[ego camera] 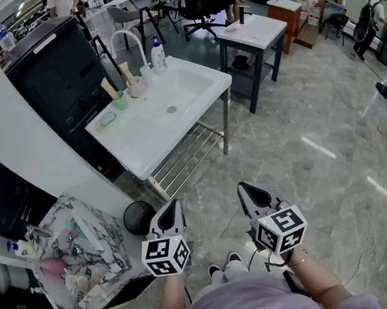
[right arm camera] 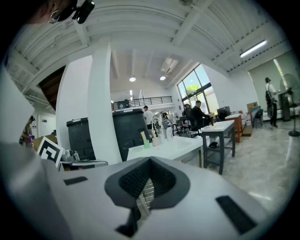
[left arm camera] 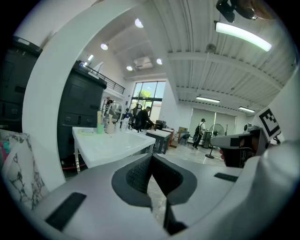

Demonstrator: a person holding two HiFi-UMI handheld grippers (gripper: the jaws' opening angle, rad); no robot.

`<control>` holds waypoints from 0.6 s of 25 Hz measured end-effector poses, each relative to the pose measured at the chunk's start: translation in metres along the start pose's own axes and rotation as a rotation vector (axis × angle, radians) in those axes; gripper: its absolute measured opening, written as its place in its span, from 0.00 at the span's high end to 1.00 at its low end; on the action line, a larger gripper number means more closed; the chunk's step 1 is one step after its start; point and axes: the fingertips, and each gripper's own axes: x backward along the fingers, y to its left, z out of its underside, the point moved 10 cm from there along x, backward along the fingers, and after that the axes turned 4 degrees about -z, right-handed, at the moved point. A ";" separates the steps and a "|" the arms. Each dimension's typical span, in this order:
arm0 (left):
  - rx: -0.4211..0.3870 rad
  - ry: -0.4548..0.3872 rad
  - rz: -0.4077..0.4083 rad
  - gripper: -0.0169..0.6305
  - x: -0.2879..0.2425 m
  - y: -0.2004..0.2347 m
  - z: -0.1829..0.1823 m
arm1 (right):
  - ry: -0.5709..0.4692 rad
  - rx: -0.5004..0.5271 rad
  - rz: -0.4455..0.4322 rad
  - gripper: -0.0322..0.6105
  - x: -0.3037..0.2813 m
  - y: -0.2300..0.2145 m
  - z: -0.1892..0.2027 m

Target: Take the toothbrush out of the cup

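A small green cup with a pale toothbrush upright in it stands at the back left of the white sink table. Beside it is a beige cup that holds another brush. Both grippers hang over the floor, well short of the table. The left gripper and the right gripper are both shut and empty. The green cup shows far off in the left gripper view, beyond the left gripper. In the right gripper view it stands far beyond the right gripper.
A curved faucet and a soap bottle stand behind the basin. A white pillar and black cabinet flank the sink. A black bin sits by the table leg. A grey desk stands to the right.
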 end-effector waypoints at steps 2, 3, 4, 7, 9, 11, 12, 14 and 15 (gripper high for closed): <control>0.001 -0.004 0.000 0.97 -0.003 -0.002 -0.002 | 0.003 -0.002 0.001 0.95 0.000 -0.005 -0.001; 0.002 -0.005 0.001 0.97 -0.005 -0.004 -0.003 | 0.003 -0.004 0.003 0.95 0.000 -0.007 -0.001; 0.003 -0.005 0.002 0.97 -0.006 -0.005 -0.003 | 0.003 -0.008 0.006 0.95 0.000 -0.009 -0.002; 0.009 0.002 0.005 0.97 -0.009 -0.009 0.000 | 0.000 -0.030 0.018 0.95 0.003 -0.015 0.001; 0.011 0.008 0.004 0.97 -0.013 -0.011 0.002 | 0.001 -0.041 0.022 0.95 0.003 -0.020 0.002; 0.010 0.009 -0.001 0.97 -0.017 -0.013 0.001 | 0.008 -0.045 0.023 0.95 0.000 -0.027 0.003; 0.008 0.007 -0.005 0.97 -0.020 -0.014 0.001 | 0.011 -0.046 0.022 0.95 -0.001 -0.031 0.003; 0.001 0.001 -0.012 0.97 -0.024 -0.017 -0.001 | 0.011 -0.047 0.019 0.95 -0.002 -0.037 0.002; -0.004 -0.004 -0.014 0.97 -0.027 -0.018 -0.002 | 0.010 -0.047 0.016 0.94 -0.003 -0.040 0.001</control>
